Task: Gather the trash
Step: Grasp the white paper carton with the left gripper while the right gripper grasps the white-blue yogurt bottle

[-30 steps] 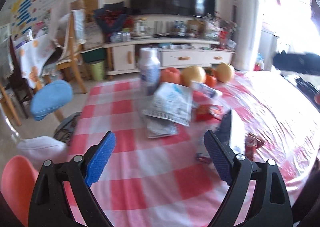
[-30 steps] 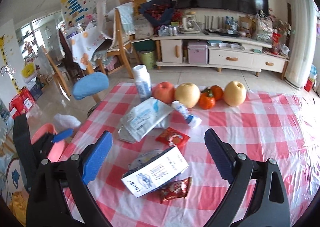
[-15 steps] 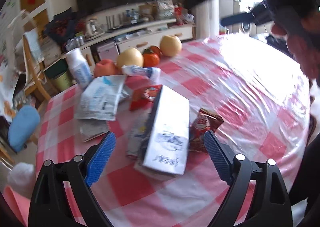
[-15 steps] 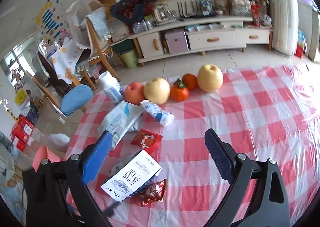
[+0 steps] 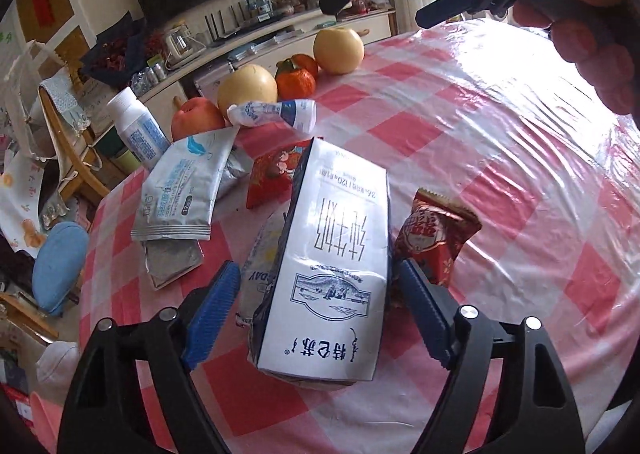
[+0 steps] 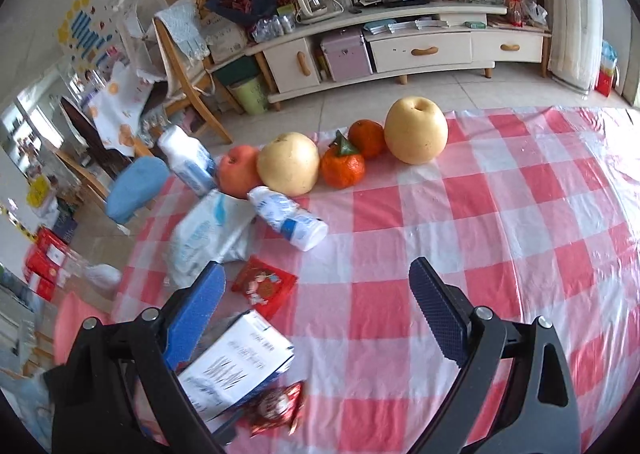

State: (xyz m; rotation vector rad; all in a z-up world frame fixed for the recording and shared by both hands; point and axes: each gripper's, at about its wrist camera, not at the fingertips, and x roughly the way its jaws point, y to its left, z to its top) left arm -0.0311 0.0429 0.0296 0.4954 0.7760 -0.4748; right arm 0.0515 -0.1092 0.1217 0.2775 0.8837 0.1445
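1. Left gripper [image 5: 316, 306] jaws wide, straddling white milk carton [image 5: 332, 266] lying near on checked table [image 5: 460, 125], pads apparently not touching
2. Right gripper [image 6: 316, 318] jaws wide, empty
3. Red snack wrapper [image 5: 434, 234] just right of carton

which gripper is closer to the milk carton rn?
Left. The left gripper straddles the milk carton, open, fingers either side. The right gripper hangs open, with the carton below its left finger.
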